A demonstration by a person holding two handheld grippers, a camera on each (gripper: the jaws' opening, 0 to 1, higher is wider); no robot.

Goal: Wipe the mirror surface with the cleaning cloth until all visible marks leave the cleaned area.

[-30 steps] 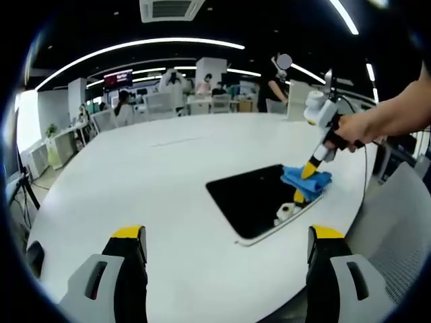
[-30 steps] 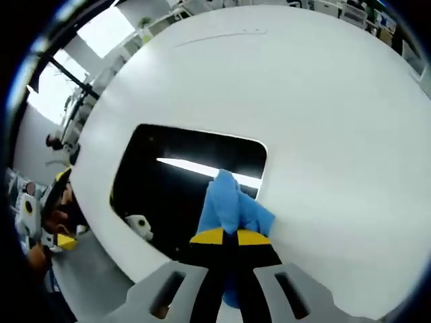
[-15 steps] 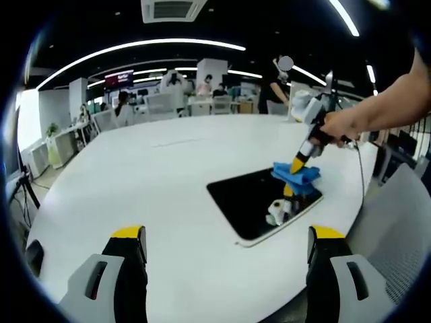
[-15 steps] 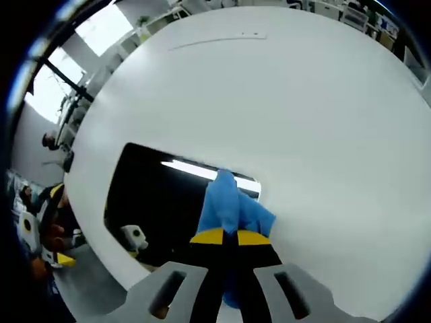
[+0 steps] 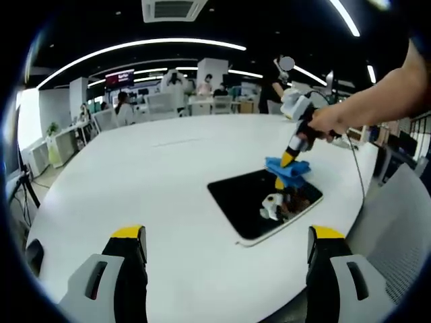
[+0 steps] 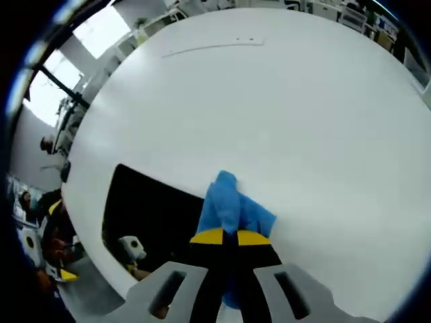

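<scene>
- One mirror (image 5: 259,202), dark rectangle with rounded corners, lies flat on the round white table (image 5: 155,195), right of centre in the left gripper view; in the right gripper view it sits lower left (image 6: 151,215).
- One blue cleaning cloth (image 6: 229,205), bunched, pinched between the right gripper (image 6: 225,237) jaws, which are pressed together on it, lower centre of the right gripper view.
- In the left gripper view, the cloth (image 5: 287,168) sits at the mirror's far edge, with the right gripper (image 5: 288,159) held by one hand (image 5: 330,121) at upper right.
- Left gripper (image 5: 225,235): two yellow-tipped jaws spread wide at the bottom of its view, nothing between them, above the table.
- Several people at desks in the background, top centre.
</scene>
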